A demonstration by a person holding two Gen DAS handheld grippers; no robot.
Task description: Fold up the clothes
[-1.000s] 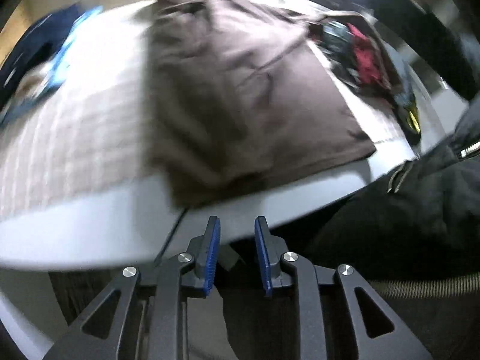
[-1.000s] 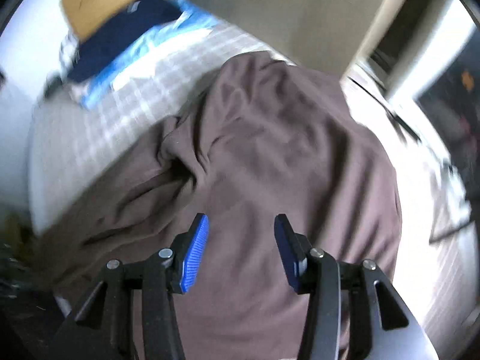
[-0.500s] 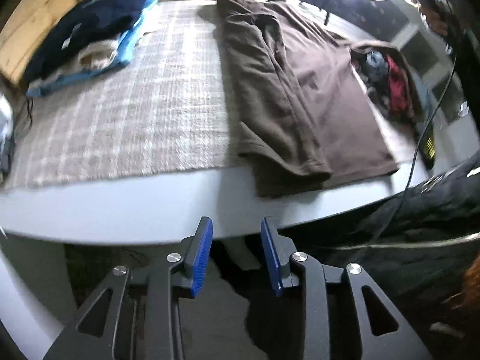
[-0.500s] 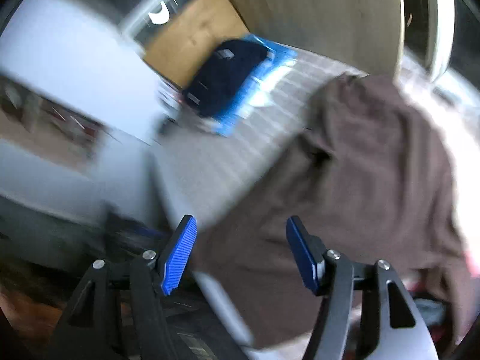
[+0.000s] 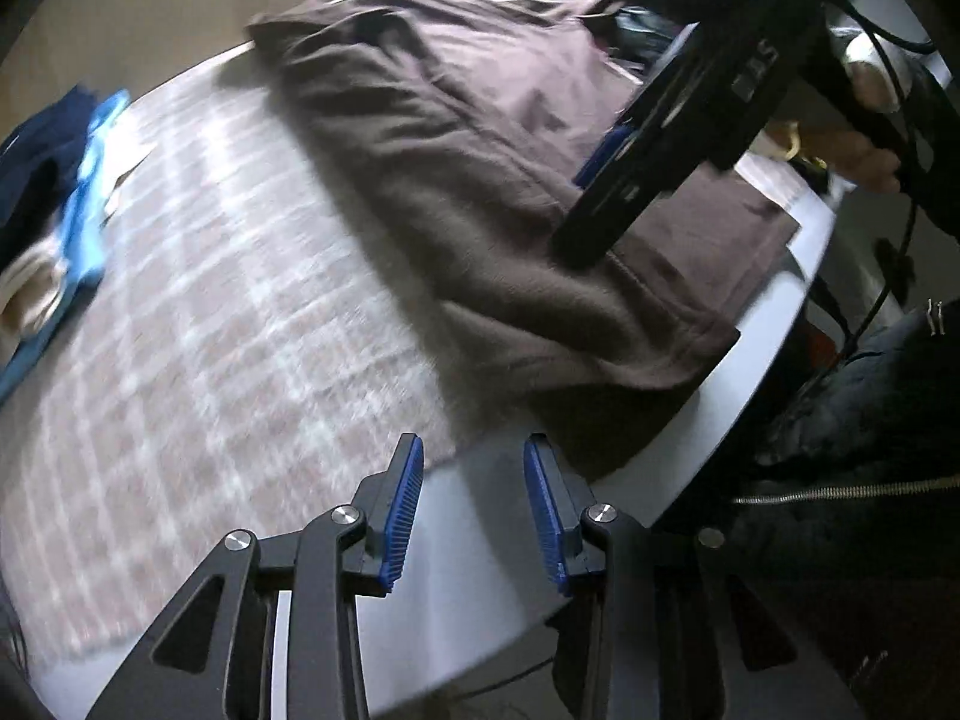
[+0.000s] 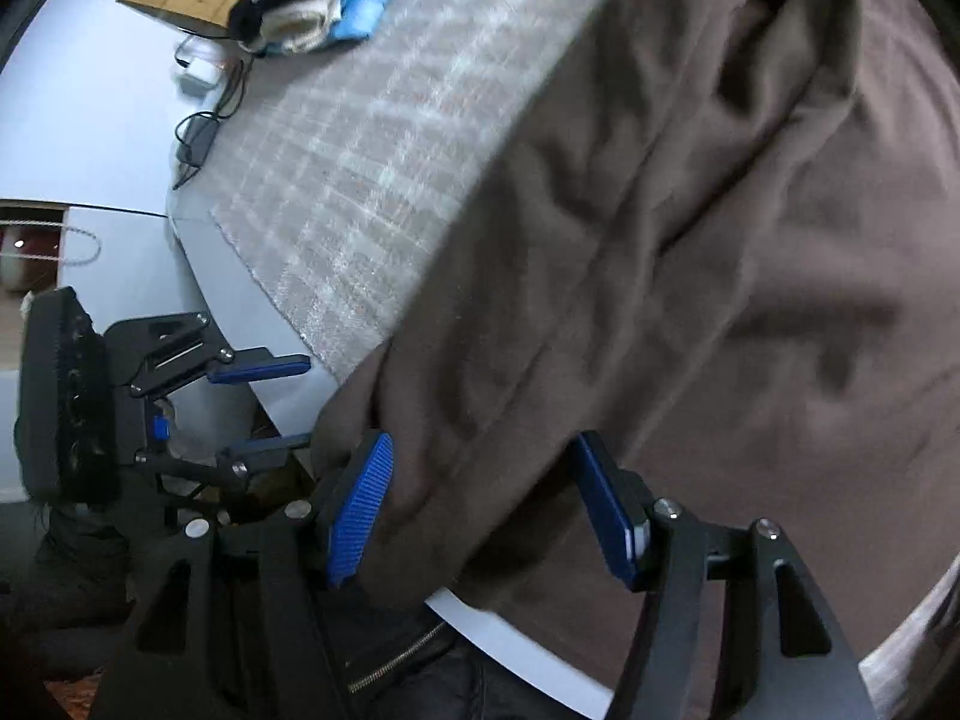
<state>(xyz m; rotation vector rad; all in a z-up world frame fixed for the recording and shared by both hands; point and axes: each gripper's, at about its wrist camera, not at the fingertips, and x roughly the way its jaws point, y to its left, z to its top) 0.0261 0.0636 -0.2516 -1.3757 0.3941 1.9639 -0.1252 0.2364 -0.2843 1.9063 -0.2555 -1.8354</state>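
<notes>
Right gripper (image 6: 480, 504) agape over brown garment (image 6: 690, 228)

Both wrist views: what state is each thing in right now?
Brown garment: partly folded lengthwise, rumpled, hem at the table's near edge.
Left gripper: open, empty, over the table edge.
Right gripper: open, over the garment's hem, gripping nothing.
Clothes pile: stacked at the plaid mat's far end.

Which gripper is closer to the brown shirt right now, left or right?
Right. The right gripper is open directly over the brown shirt's near hem; the left gripper hovers off the table edge, short of it.
</notes>
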